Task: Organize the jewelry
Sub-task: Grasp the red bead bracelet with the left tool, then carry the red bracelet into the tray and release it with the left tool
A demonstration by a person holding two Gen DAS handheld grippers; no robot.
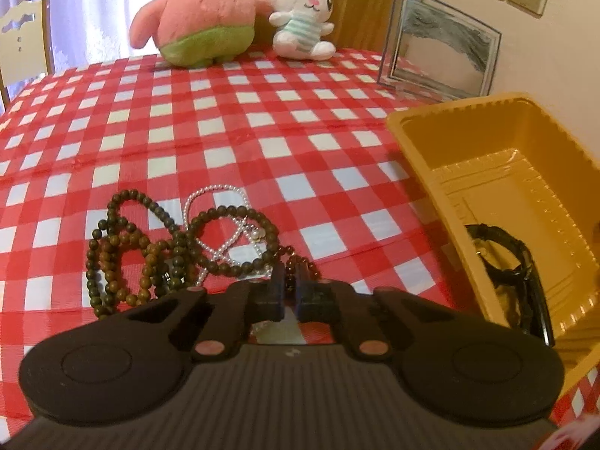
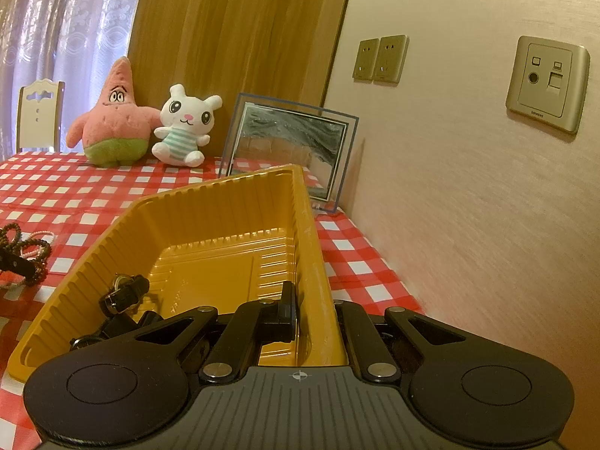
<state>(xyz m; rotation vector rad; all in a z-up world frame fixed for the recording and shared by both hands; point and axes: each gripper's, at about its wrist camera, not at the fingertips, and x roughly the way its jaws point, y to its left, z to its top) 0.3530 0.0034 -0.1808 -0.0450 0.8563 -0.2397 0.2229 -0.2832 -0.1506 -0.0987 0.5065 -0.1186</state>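
A watch (image 2: 123, 292) lies in the yellow tray (image 1: 423, 157), clamped at its wall by the right gripper (image 2: 313, 317), while the left gripper (image 1: 289, 281) pinches the bead strands (image 1: 150, 247) left on the tablecloth (image 1: 225, 120)

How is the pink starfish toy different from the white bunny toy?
The starfish toy is pink with green shorts; the bunny toy is white with a striped shirt. The starfish has a pointed head and looks bigger; the bunny has two ears. Both are soft toys standing side by side, arms touching, at the back of the checked tablecloth.
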